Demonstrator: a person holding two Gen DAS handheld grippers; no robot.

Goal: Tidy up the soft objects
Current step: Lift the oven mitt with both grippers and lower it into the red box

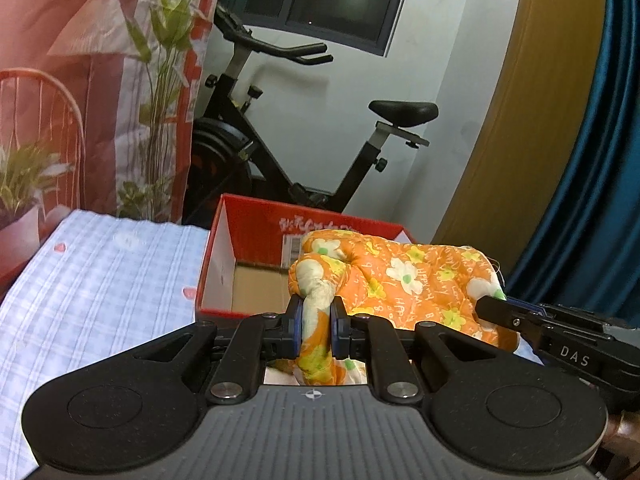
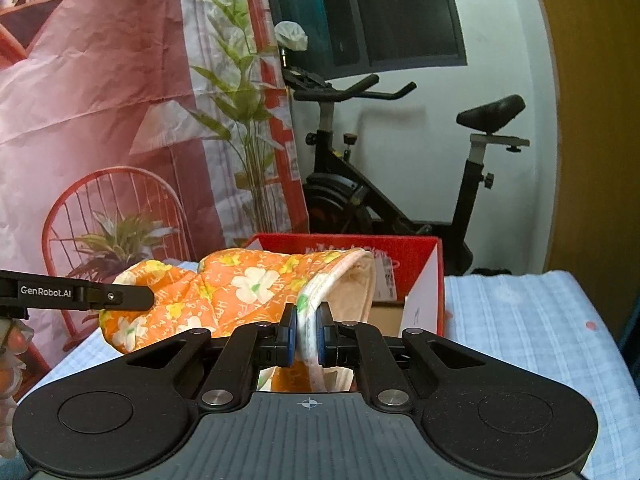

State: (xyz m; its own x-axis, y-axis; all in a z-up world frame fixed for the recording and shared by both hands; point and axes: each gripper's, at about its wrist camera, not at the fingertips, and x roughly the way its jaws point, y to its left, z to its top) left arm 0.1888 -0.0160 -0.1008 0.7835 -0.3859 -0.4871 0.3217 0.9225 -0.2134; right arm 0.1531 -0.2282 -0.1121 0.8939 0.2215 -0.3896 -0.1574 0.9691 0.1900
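While both my grippers, left (image 1: 315, 330) and right (image 2: 307, 334), pinch the orange quilt (image 1: 400, 280), it seemingly hangs just short of the red box (image 1: 256, 216).

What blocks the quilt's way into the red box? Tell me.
Nothing visible. The quilt, clamped by both the left tongs and the right tongs, hangs at the box's near rim, and the visible part of the box floor is bare.

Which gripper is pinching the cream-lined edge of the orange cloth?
The right gripper: it clamps the orange floral cloth at its cream-lined hem. The left gripper grips a bunched, printed fold instead.
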